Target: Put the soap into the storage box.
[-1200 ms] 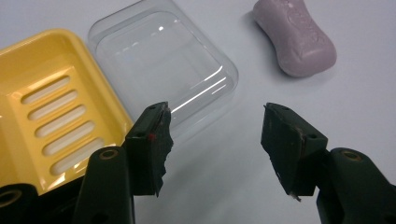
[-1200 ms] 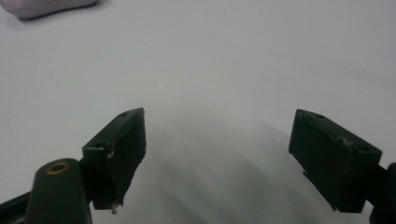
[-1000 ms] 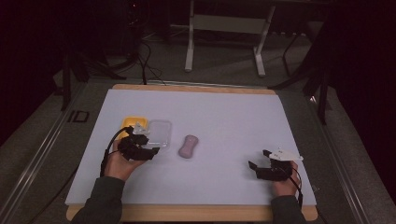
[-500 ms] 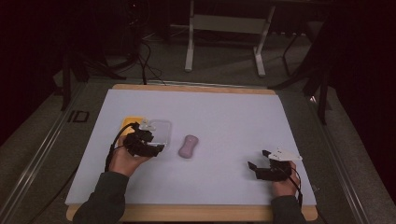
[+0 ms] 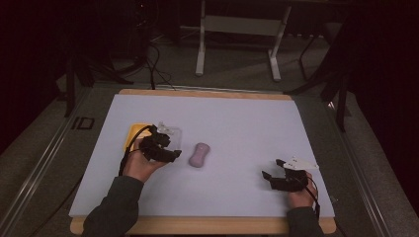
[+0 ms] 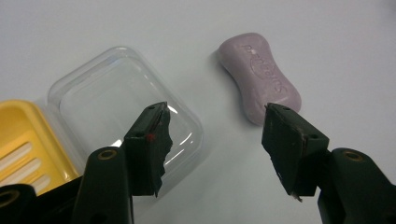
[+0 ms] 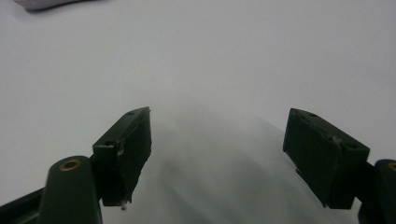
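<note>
Lilac soap bar [image 5: 199, 155] flat, long axis running away from the person, left claw [image 6: 215, 123] spread just short of it

Black grippers with brass-coloured screws (left gripper [image 6: 217, 121], right gripper [image 7: 217, 133]), trailing black cables, dark grey-green sleeves.

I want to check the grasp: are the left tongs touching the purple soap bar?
Apart. In the left gripper view, the left tongs stand open above the table, and the soap bar lies beyond them with white table visible between.
</note>
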`<state>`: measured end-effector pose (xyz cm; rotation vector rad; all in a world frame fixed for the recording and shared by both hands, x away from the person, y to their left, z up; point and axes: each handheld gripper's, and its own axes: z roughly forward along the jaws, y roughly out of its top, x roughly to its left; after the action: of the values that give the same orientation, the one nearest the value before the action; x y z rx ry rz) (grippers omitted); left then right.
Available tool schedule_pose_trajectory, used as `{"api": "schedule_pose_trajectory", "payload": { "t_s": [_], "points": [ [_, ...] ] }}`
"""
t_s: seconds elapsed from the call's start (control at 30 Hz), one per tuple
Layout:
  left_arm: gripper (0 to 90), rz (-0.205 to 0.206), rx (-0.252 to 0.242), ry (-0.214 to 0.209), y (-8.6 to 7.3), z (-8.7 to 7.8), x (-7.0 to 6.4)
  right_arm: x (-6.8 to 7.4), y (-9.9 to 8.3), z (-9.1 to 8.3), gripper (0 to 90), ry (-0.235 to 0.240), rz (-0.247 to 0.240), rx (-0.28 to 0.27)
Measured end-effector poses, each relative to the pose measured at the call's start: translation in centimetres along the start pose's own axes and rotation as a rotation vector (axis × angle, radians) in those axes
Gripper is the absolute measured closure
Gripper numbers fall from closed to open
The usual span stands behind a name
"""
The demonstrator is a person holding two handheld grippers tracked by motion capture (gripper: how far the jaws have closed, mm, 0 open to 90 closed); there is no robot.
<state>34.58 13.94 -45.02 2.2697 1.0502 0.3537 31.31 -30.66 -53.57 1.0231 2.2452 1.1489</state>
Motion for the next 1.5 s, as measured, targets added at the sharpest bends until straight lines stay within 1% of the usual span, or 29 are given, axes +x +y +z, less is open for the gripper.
{"api": "schedule_pose_trajectory", "payload": {
  "t_s": [0.23,0.33,0.37,0.47,0.77,0.93,1.07,1.17,1.3,1.4,1.5],
  "points": [
    [42.3,0.018,0.014,-0.006,0.9,0.5,-0.5,0.0,0.0,0.0,23.4,-0.002,-0.005,0.0],
    [42.2,0.02,0.022,-0.006,1.3,0.7,-0.6,0.0,0.0,0.0,23.0,-0.008,-0.003,-0.003],
    [42.2,0.015,0.02,-0.006,1.4,0.8,-0.7,0.0,0.0,0.0,22.2,-0.007,-0.002,-0.005],
    [42.0,0.024,0.031,-0.005,1.7,1.0,-0.8,0.0,0.0,0.0,22.2,-0.008,-0.002,-0.005],
    [39.1,0.023,0.052,-0.011,2.5,2.0,-1.5,0.1,0.0,0.0,21.1,-0.01,-0.002,-0.002],
    [37.8,0.036,0.07,-0.005,2.8,2.7,-1.9,0.1,0.0,0.0,21.1,-0.012,-0.004,-0.002],
    [37.0,0.037,0.085,0.002,3.1,3.2,-2.2,0.1,0.0,0.0,21.2,-0.011,-0.006,-0.003],
    [35.1,0.04,0.093,0.003,3.3,3.5,-2.2,0.1,0.0,0.0,21.2,-0.012,-0.007,-0.002],
    [27.5,0.026,0.11,0.021,3.6,4.1,-2.4,0.1,0.0,0.0,21.2,-0.013,-0.009,-0.003],
    [23.2,0.029,0.122,0.021,3.7,4.5,-2.5,0.1,0.0,0.0,21.2,-0.012,-0.01,-0.003],
    [20.8,0.02,0.131,0.029,3.8,4.9,-2.6,0.1,0.0,0.0,21.2,-0.012,-0.01,-0.003]
  ]
}}
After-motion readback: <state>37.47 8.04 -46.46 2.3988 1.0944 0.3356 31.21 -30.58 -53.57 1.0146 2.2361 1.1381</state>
